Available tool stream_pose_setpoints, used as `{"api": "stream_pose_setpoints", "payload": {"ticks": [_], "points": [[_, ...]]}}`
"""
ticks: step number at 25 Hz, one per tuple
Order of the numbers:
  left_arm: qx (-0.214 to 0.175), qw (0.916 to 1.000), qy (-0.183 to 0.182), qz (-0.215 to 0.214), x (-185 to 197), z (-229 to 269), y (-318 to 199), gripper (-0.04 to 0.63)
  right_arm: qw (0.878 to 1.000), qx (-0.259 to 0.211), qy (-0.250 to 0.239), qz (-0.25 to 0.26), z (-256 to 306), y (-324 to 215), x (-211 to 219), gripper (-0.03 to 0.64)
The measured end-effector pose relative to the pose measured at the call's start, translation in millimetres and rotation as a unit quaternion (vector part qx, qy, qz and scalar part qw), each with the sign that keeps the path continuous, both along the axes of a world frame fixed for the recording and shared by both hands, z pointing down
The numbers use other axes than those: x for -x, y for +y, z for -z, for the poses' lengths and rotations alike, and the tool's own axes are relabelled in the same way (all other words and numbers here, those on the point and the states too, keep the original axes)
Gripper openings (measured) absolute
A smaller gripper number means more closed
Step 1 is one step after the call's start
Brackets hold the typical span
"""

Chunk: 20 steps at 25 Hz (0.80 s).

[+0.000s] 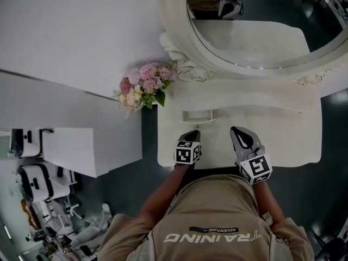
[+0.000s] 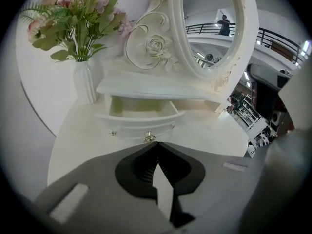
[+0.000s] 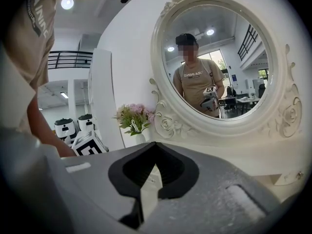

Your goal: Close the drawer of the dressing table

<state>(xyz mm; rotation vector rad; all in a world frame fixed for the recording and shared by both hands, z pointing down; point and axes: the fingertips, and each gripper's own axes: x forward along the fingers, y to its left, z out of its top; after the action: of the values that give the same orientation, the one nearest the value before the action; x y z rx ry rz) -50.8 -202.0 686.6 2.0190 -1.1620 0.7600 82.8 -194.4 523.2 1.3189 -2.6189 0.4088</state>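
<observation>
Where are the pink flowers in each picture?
Head view: flowers sit upper middle, just left of the mirror's frame.
Left gripper view: flowers are top left, standing in a white vase.
Right gripper view: flowers are centre left, low beside the frame.
Shared landmark: the round mirror, always to the flowers' right.

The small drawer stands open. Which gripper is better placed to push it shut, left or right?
Left, probably. The left gripper, jaws shut, points straight at the open drawer, its tips just short of the knob. The right gripper is tilted up toward the mirror.
</observation>
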Motion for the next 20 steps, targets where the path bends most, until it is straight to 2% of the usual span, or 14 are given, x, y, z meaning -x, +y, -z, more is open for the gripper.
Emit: {"api": "stream_pose_setpoints", "payload": {"ticks": [12, 20], "points": [[0.028, 0.9993, -0.023, 0.008, 1, -27, -5, 0.017, 1.000, 0.007, -0.004, 0.010, -7, -5, -9, 0.003], [0.036, 0.9989, -0.024, 0.018, 1, -33, -15, 0.017, 1.000, 0.007, -0.005, 0.020, -8, -7, -6, 0.003]]}}
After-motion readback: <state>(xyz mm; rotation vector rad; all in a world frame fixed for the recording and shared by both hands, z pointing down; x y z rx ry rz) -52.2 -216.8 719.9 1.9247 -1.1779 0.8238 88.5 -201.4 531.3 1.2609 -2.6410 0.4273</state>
